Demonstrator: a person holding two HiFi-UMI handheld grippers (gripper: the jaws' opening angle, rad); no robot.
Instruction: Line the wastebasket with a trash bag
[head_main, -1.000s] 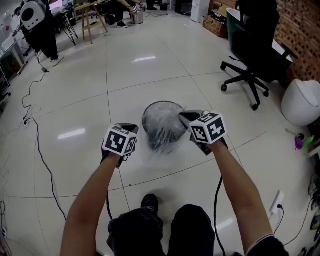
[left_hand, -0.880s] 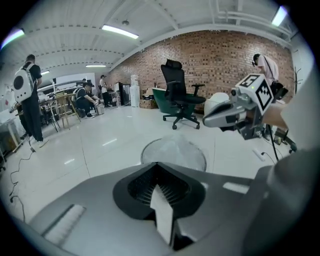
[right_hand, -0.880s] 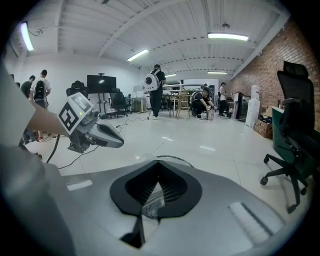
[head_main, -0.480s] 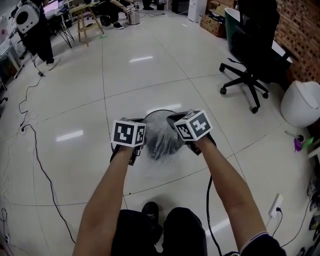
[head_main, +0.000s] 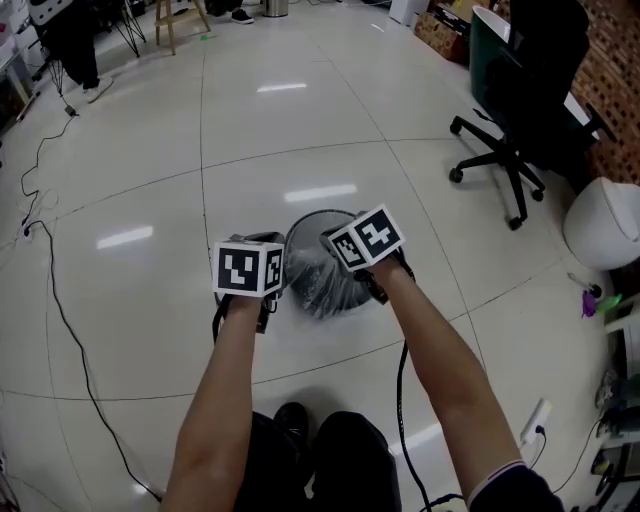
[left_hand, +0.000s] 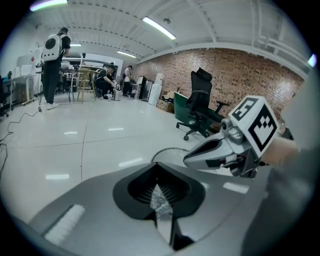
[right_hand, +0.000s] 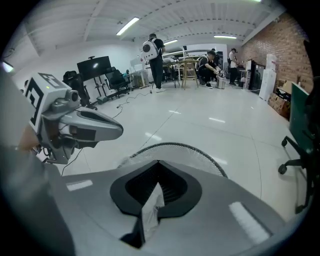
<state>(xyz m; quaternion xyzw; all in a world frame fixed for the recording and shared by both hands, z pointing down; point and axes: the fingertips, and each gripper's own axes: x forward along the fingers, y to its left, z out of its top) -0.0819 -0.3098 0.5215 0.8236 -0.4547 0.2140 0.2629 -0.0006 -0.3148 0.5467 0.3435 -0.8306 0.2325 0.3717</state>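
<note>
I held a gripper in each hand at the round black wire-mesh wastebasket (right_hand: 192, 150), which stood on the glossy white tiled floor (head_main: 130, 150) at the middle of the head view. The clear thin plastic trash bag (head_main: 325, 285) lay crumpled over the basket's mouth and down its near side.

The jaws of my left gripper (left_hand: 162, 207) were closed tight, and a crinkled strip of the bag's film was pinched between them at the lower middle of the left gripper view. The jaws of my right gripper (right_hand: 149, 212) were pressed together in the same way on a pale fold of that film.

In the head view my left gripper sat just beside the basket's left edge and my right gripper hung over its right part, so the two marker cubes were near each other with the basket's mouth between them. In the right gripper view the mesh rim arched just beyond my jaws.

A black office chair (head_main: 515, 110) stood well apart at the upper right of the head view. A black cable (head_main: 58, 300) trailed across the floor at the left.
</note>
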